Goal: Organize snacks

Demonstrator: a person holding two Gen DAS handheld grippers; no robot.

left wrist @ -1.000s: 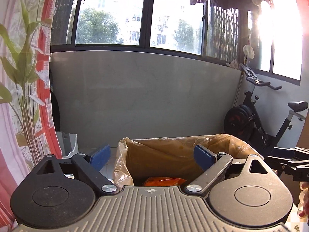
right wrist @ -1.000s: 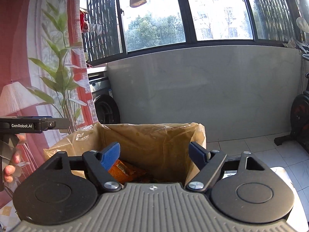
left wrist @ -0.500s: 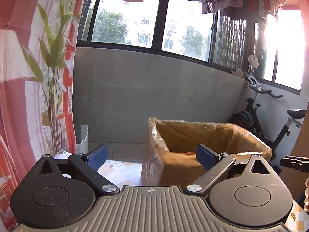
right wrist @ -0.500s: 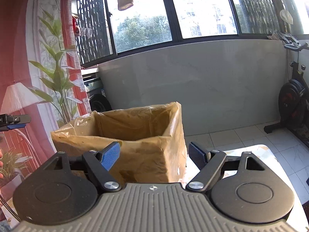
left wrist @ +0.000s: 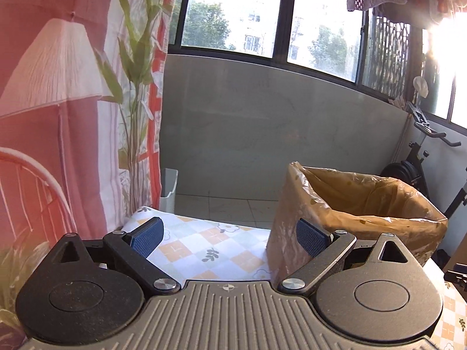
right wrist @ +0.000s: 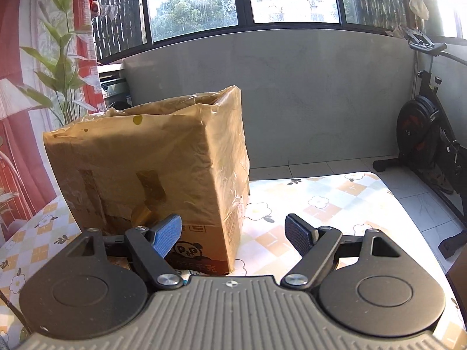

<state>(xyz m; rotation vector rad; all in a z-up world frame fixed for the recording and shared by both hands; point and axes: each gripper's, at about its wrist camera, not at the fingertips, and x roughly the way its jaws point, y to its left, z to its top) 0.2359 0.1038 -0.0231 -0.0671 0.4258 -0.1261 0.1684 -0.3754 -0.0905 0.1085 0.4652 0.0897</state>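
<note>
Cardboard box (right wrist: 151, 169), lined with a tan plastic bag (left wrist: 364, 198), stands on the table (right wrist: 321, 201) with its flowered check cloth; the box is the landmark. No snacks show from either view; the inside of the box is hidden from here. Left gripper (left wrist: 230, 236) sits to the box's left, jaws wide apart, nothing between the blue pads, only cloth behind them; its right pad overlaps the box's near corner in view, contact cannot be told. Right gripper (right wrist: 233, 233) sits before the box's near right corner, jaws also wide, empty. Exercise bike (right wrist: 432, 134) stands on the floor well right of the box. Curtain (left wrist: 58, 116) hangs to the left of the box.
</note>
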